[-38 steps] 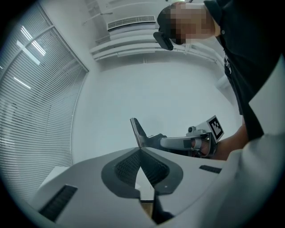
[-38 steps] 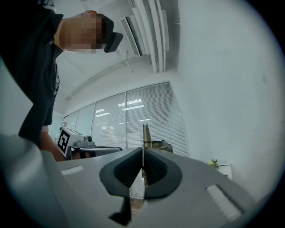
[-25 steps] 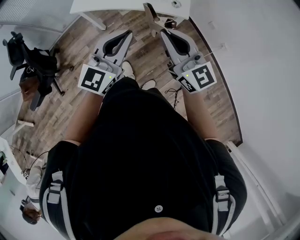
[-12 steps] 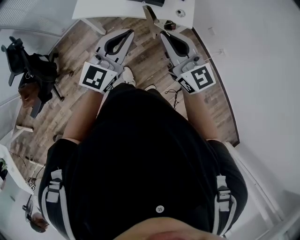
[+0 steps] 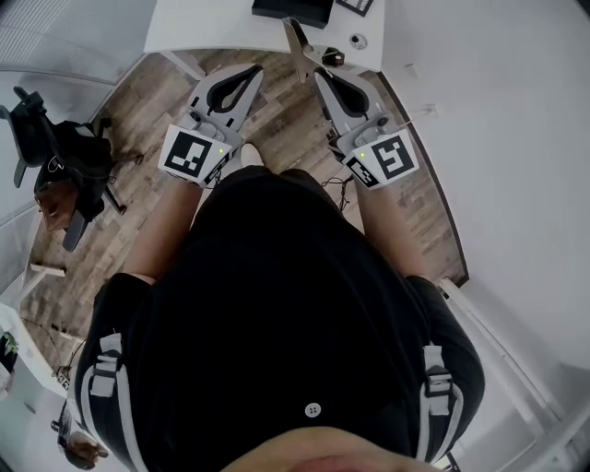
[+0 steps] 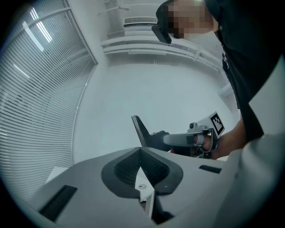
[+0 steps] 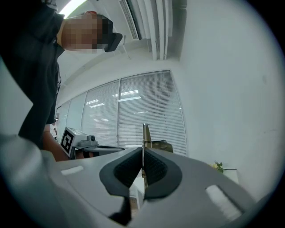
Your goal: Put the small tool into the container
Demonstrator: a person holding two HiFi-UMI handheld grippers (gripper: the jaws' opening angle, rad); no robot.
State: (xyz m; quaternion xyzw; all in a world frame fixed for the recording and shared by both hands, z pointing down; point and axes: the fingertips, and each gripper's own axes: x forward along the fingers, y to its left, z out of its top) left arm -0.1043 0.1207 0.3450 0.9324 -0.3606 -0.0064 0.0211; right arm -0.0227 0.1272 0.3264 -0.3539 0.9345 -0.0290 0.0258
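My right gripper [image 5: 321, 74] [image 7: 143, 151] is shut on the small tool [image 5: 297, 48], a thin flat blade-like piece that sticks out past the fingertips. In the right gripper view the tool [image 7: 144, 136] shows edge-on as a narrow metal strip between the pads. The left gripper view shows it as a dark blade [image 6: 139, 130] ahead of the right gripper. My left gripper [image 5: 255, 70] [image 6: 140, 149] is shut with nothing in it. Both are held level in front of the person's body. A black boxy object [image 5: 293, 9] lies on the white table [image 5: 212, 26]; I cannot tell whether it is the container.
A small round object [image 5: 358, 41] sits on the table near its right corner. A black office chair [image 5: 51, 152] stands at the left on the wooden floor [image 5: 147, 111]. A white wall [image 5: 498, 138] runs along the right. A cable [image 5: 345, 189] lies by the person's feet.
The white table has come further into view at the top, with the black object now showing. Both grippers have moved toward it together, still side by side.
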